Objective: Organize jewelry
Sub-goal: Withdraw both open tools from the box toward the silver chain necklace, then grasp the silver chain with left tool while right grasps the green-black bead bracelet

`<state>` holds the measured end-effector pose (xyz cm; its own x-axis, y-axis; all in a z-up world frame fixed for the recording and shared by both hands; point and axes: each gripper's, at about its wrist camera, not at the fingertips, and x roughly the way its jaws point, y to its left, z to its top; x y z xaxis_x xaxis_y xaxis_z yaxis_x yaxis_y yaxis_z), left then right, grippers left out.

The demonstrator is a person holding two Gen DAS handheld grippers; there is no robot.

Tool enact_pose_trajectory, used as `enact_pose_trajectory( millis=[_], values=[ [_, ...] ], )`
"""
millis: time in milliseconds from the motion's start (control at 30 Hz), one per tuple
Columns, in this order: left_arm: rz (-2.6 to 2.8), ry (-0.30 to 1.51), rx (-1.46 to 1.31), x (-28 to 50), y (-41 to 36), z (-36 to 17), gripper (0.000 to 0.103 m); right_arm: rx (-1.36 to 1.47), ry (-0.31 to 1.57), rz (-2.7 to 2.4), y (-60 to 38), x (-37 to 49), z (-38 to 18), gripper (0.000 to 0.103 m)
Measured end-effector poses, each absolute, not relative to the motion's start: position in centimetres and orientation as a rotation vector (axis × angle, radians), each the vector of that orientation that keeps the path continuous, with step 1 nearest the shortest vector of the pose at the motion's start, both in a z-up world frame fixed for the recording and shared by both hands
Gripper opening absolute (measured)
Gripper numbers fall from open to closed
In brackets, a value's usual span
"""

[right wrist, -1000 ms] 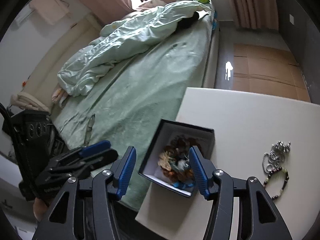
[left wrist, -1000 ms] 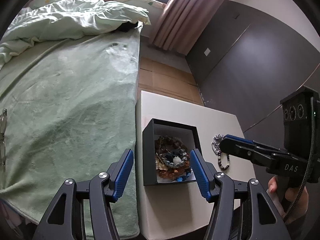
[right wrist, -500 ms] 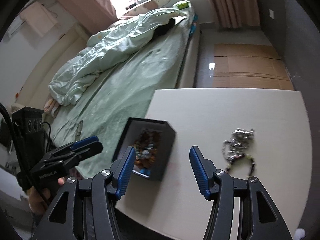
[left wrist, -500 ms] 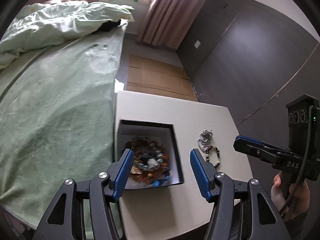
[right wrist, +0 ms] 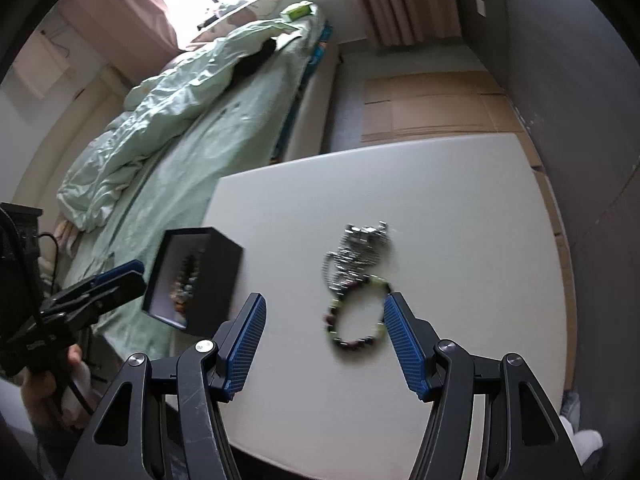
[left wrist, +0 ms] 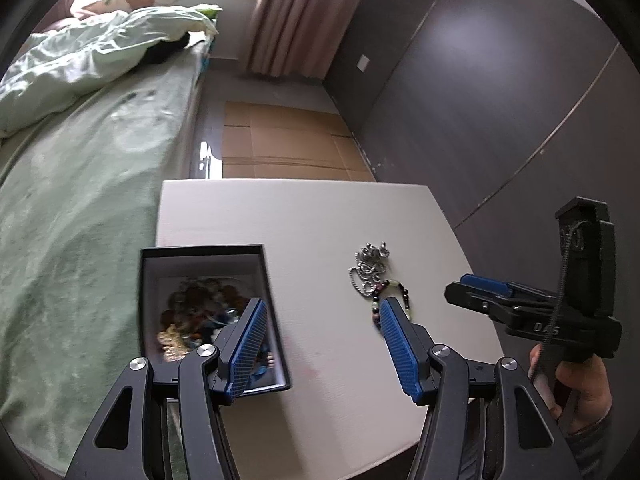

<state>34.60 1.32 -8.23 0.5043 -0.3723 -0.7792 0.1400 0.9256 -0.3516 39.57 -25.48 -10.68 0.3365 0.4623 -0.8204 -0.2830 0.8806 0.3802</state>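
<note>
Flanking bracelet [right wrist: 357,322], apparently chain-tangled: right gripper [right wrist: 322,346]

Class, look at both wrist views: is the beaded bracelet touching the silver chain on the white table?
Touching. In the right wrist view the beaded bracelet meets the silver chain at its top, with chain links overlapping the beads. No table shows between them.

In your left wrist view, read the white letters on the black body of the right tongs [left wrist: 486,290]: "D", a partly hidden middle character, then "S". In your right wrist view, the lettering on the left tongs [right wrist: 120,276] is too blurred to read.
</note>
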Motion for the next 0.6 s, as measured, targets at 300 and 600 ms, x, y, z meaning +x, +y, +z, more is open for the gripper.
enact_pose_trajectory(
  millis=[300, 600],
  values=[
    [-0.309, 1.027, -0.232, 35.8, -0.5, -9.6, 0.06, 0.159, 1.179, 0.443, -26.8, 40.9, -14.8, 0.062],
    [-0.291, 1.055, -0.215, 37.4, -0.9, -10.6, 0.06, 0.018, 1.196, 0.393, -24.6, 42.6, -17.4, 0.056]
  ],
)
